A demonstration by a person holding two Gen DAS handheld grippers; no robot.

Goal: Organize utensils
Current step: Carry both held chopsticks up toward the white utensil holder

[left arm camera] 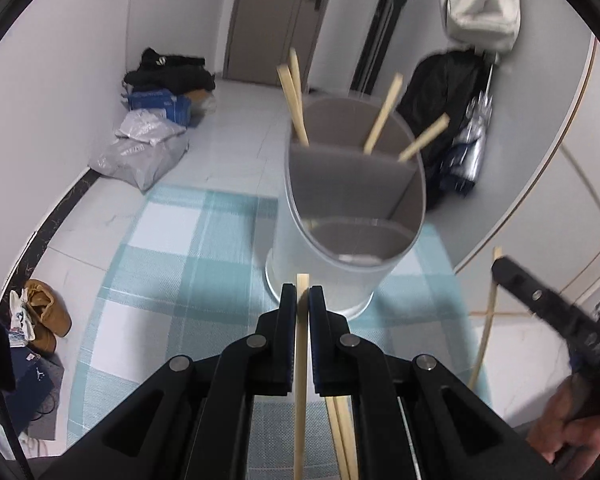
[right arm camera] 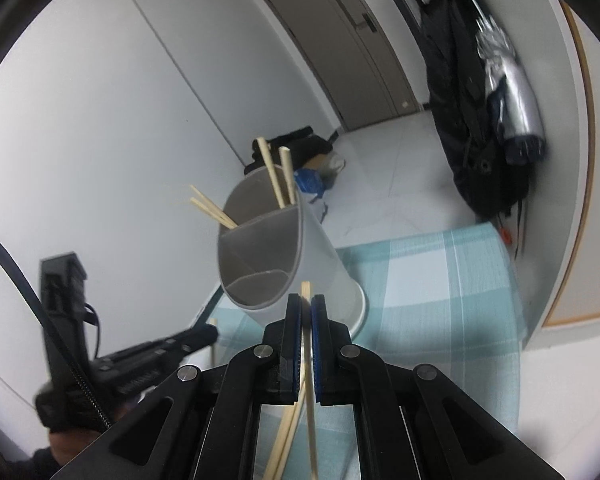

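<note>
Left hand-held gripper [left arm camera: 302, 294] clamped on chopstick [left arm camera: 300, 380]; right hand-held gripper [right arm camera: 306, 304] likewise clamped on chopstick [right arm camera: 309, 380]. Holder [left arm camera: 340, 216] stood just beyond, on checked worktop [left arm camera: 160, 280]; four chopsticks lodged in far compartment. Step judged: loading. Next: tips to be lifted over rim, then released.

Checked cloth [left arm camera: 172, 264], grey door [left arm camera: 272, 16], brown boots [left arm camera: 48, 312], black jacket [right arm camera: 472, 120], folded umbrella [right arm camera: 512, 96].
</note>
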